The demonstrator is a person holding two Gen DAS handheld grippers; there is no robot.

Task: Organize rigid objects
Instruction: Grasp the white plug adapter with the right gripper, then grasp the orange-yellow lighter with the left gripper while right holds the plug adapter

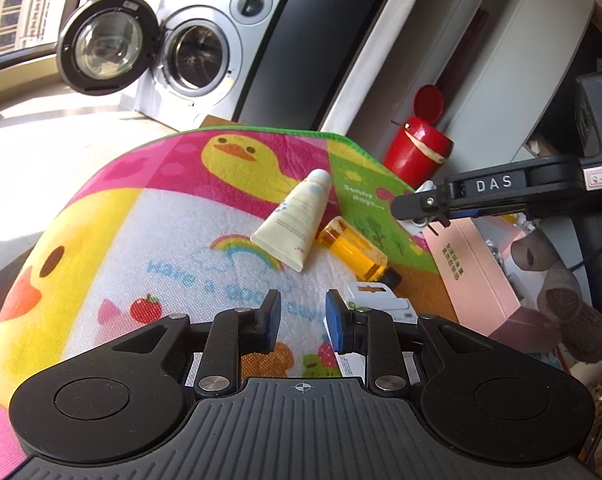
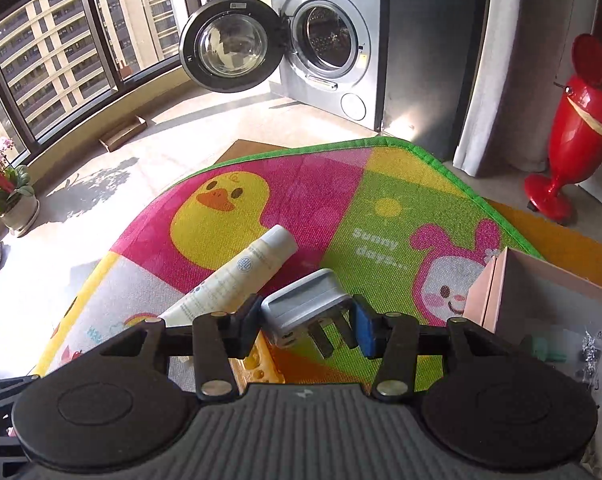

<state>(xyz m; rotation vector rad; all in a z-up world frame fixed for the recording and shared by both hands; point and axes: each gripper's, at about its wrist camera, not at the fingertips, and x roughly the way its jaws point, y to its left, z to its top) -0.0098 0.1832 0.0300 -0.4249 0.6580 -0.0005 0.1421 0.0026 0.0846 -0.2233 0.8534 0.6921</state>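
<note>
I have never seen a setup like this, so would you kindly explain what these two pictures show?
No robot here: a person holds a two-finger tool in each hand, each carrying a fisheye camera looking along its jaws. In the left camera's picture, the left gripper is open and empty over a cartoon play mat. On the mat lie a cream tube, an amber bottle and a white item. In the right camera's picture, the right gripper is closed on a grey plug. A pink box sits to the right.
</note>
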